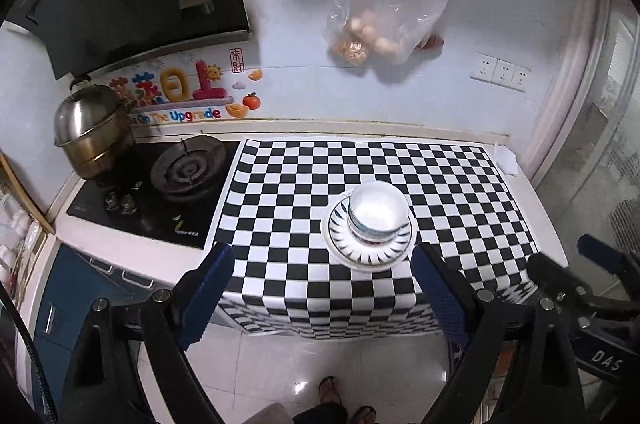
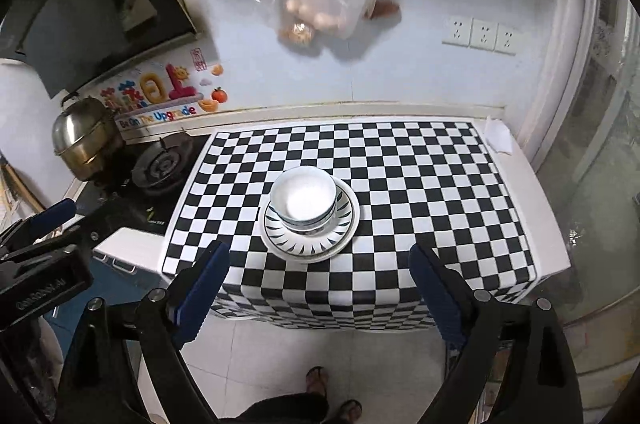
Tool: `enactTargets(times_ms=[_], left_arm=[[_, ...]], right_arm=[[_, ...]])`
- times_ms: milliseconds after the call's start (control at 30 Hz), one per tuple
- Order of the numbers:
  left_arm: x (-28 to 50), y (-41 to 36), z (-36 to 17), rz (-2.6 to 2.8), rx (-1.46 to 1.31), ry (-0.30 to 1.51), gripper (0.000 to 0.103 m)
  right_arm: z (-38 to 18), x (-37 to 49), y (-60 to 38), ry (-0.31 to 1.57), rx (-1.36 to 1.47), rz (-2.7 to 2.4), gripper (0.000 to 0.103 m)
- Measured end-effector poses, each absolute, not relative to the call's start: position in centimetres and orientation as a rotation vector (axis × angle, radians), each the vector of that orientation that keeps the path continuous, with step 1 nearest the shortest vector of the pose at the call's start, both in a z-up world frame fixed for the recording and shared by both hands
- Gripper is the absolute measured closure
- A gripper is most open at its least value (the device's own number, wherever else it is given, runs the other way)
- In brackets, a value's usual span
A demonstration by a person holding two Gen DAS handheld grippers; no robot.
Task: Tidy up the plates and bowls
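While the left gripper (image 1: 322, 288) hung with its blue fingers wide apart and empty at the bottom of the left wrist view, a white bowl (image 1: 378, 210) sat on a striped plate (image 1: 368, 240) right of centre on the checkered cloth (image 1: 280, 184), a steel pot (image 1: 90, 134) at far left. In the right wrist view, the right gripper (image 2: 320, 284) likewise gaped empty, the bowl (image 2: 304, 200) and plate (image 2: 310, 224) sitting at centre frame.

Both tools (image 1: 322, 284) (image 2: 318, 280) agape, empty.
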State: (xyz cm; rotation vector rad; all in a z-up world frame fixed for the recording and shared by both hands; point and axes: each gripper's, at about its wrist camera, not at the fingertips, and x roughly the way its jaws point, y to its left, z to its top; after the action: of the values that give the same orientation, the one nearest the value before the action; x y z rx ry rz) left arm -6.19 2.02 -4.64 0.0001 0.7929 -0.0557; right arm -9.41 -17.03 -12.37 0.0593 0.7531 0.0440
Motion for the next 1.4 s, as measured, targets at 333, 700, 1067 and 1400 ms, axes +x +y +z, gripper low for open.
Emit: enactTargets(times_ms=[333, 700, 1067, 1400], left_arm=[[-12.4, 1.5, -4.4, -0.04, -0.012, 0.796, 0.012], [-14.5, 2.4, -4.0, -0.009, -0.03, 0.777, 0.012], [-14.9, 2.8, -3.8, 0.006, -0.02, 0.761, 0.012], [-14.8, 2.9, -3.8, 0.009, -0.02, 0.757, 0.012]], right_arm=[[-9.8, -18.1, -17.5, 0.685, 0.044, 0.053, 0.008], [-9.3, -20.9, -17.3, 0.664, 0.04, 0.041, 0.008], [-9.3, -21.2, -17.5, 0.659, 0.036, 0.035, 0.008], [-9.0, -19.6, -18.4, 0.671, 0.021, 0.021, 0.007]])
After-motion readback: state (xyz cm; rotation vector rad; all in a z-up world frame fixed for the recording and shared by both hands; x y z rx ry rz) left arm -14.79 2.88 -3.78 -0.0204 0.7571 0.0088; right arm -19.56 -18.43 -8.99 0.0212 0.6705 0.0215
